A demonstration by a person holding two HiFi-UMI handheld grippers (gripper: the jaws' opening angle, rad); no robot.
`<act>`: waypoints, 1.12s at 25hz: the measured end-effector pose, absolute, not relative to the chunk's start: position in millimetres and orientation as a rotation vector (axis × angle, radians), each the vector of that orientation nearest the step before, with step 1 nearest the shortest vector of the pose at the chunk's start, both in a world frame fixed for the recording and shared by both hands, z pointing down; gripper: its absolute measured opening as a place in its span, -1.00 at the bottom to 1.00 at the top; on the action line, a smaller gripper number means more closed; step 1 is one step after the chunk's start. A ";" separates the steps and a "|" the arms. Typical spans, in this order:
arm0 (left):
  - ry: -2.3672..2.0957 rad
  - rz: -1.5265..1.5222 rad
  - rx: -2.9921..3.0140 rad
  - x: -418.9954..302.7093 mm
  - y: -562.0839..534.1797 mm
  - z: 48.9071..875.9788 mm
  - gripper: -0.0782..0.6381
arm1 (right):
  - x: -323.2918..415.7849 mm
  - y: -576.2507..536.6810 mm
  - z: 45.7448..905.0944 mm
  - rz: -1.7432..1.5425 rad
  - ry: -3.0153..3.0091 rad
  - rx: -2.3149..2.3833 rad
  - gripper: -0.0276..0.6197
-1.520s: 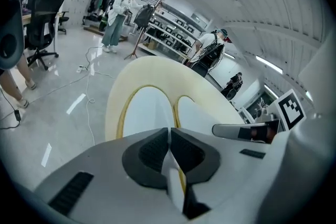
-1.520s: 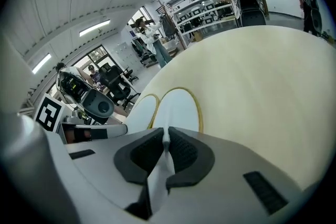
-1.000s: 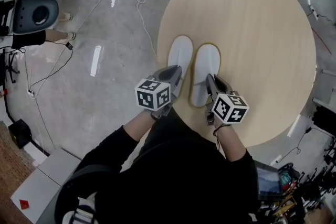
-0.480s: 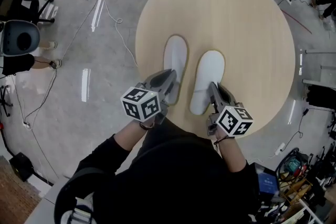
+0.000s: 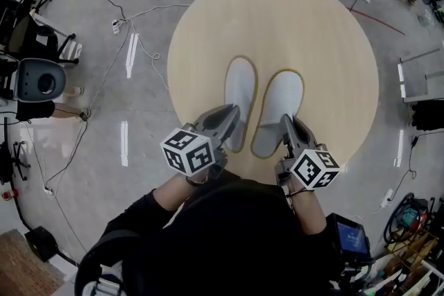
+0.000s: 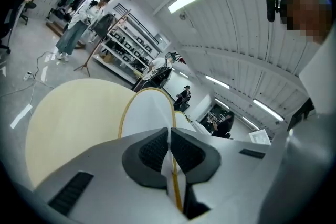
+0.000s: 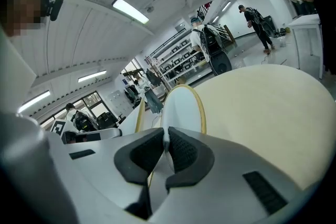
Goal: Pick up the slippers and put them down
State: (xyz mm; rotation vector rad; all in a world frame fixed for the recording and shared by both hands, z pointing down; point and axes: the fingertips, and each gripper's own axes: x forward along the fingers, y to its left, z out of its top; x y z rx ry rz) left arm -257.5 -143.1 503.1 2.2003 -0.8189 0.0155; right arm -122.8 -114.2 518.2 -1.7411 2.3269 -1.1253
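White slipper [image 6: 149, 113] between clamped jaws

Broad open table [image 5: 333, 31] lies ahead of and beside the two slippers [image 5: 241, 90]; only a narrow gap parts them. Their near ends are taken by the left gripper [image 5: 231, 118] and right gripper [image 5: 286, 125], clamped on. Cables [image 5: 149, 9] trail on the floor left of the table, a chair [image 5: 41, 83] farther off

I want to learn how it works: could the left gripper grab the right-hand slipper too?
Probably not right now. The left gripper is shut on the near end of the left slipper, so its jaws are full, and the right gripper pinches the right slipper.
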 end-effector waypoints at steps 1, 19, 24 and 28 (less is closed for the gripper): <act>-0.822 0.007 2.203 -247.1 -136.0 498.3 -0.70 | -114.0 -108.3 513.9 -1.114 2.327 -1.726 -0.81; -0.928 -0.066 2.247 -71.7 26.7 451.3 -0.70 | 57.6 28.2 460.1 -0.965 2.388 -1.576 -0.81; -0.973 -0.134 2.224 -68.0 42.7 440.1 -0.70 | 66.2 48.4 458.2 -0.971 2.421 -1.537 -0.81; -0.976 -0.141 2.232 -80.0 41.8 432.7 -0.70 | 52.6 50.4 456.1 -0.979 2.432 -1.529 -0.81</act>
